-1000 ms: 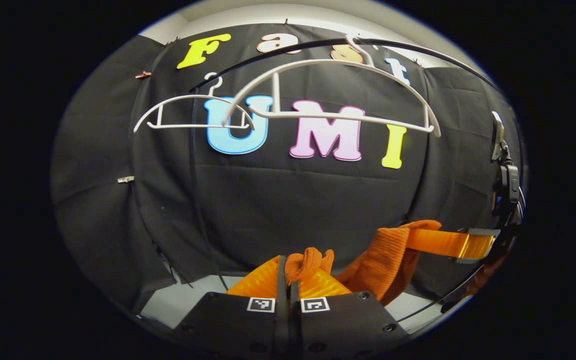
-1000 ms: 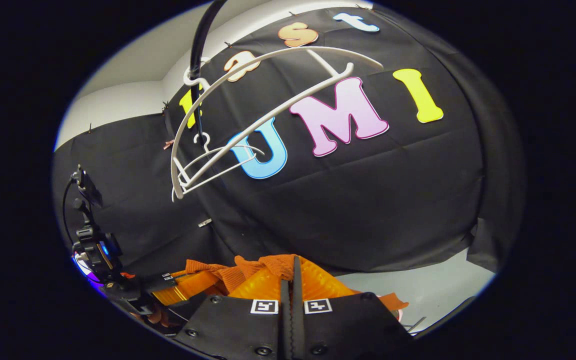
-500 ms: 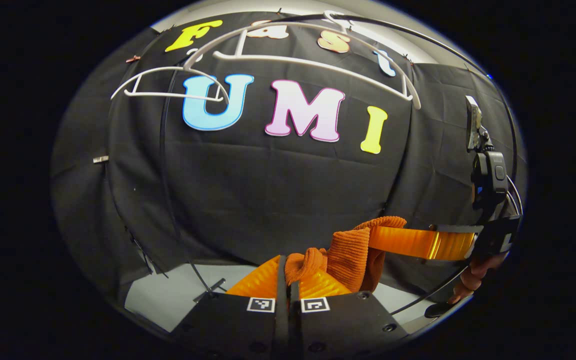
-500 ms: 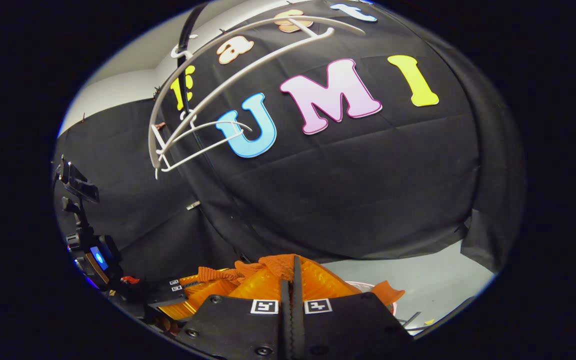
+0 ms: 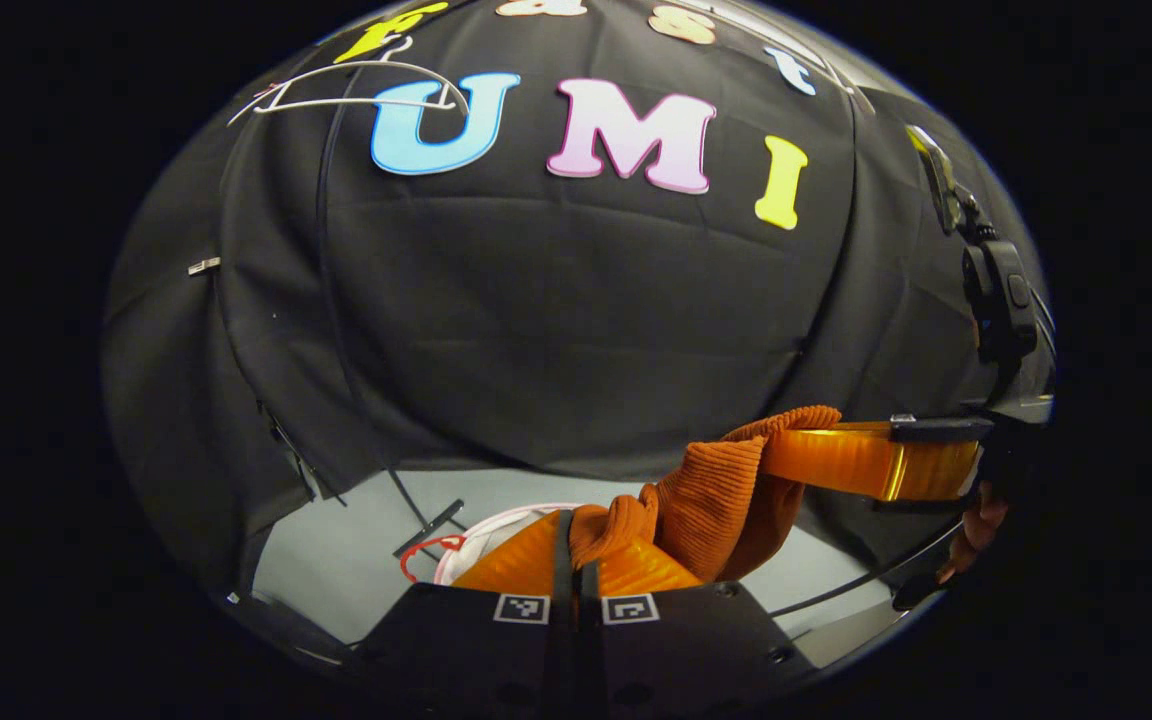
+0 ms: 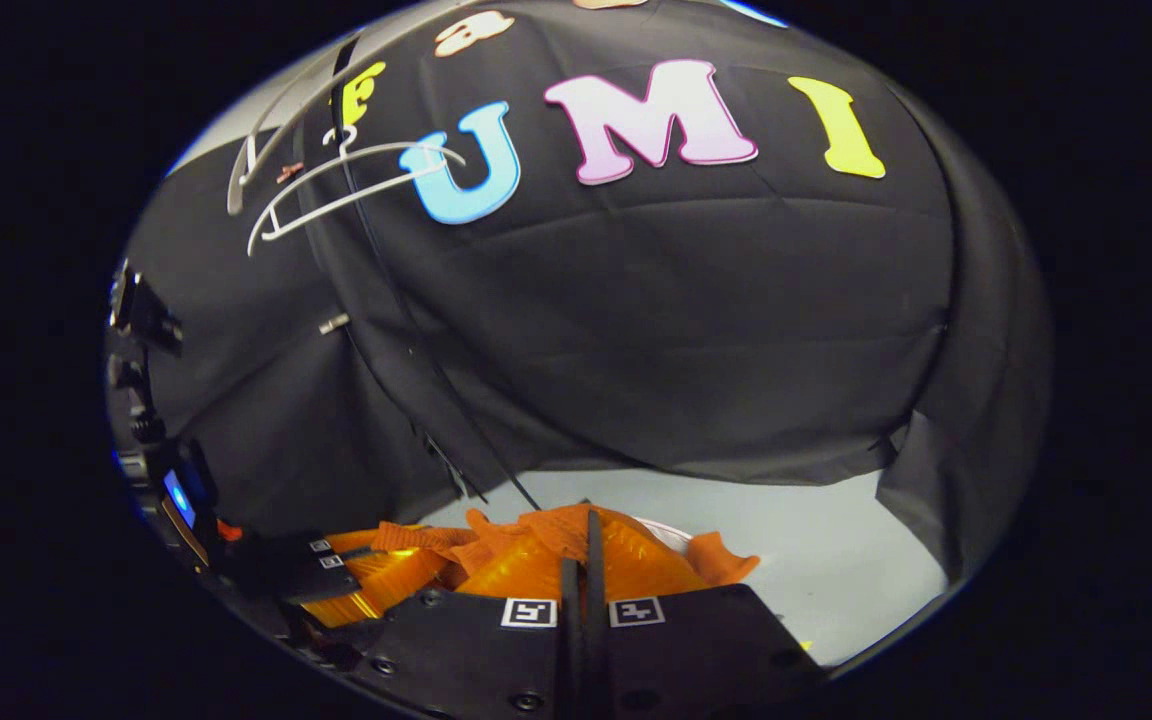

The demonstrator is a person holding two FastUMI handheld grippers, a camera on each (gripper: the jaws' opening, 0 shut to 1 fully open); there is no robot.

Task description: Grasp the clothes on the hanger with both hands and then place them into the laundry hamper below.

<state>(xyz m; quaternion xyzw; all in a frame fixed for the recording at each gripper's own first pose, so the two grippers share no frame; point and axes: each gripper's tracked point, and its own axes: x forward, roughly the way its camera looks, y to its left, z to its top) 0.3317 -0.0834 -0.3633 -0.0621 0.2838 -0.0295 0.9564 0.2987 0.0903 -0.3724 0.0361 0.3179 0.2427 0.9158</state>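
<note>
An orange ribbed garment (image 5: 711,500) hangs between the two grippers, off the hanger. My left gripper (image 5: 576,535) is shut on a bunched fold of it at the bottom of the left gripper view. Farther right there, the right gripper's orange fingers (image 5: 856,462) pinch the cloth's other end. In the right gripper view my right gripper (image 6: 586,535) is shut on the orange garment (image 6: 536,525), with the left gripper (image 6: 356,580) low at the left. A white hamper rim (image 5: 496,522) with a red handle shows just below the left fingers. White hangers (image 6: 336,180) hang bare high at the left.
A black rail pole (image 6: 386,300) runs down the booth wall. The pale grey floor (image 6: 816,560) lies below. A hand (image 5: 976,530) holds the right gripper at the far right of the left gripper view. Another bare white hanger (image 5: 356,90) hangs at the upper left.
Both grippers have come down with the orange garment; the hangers and wall slid up in both views. The floor and the white hamper rim have come into sight below.
</note>
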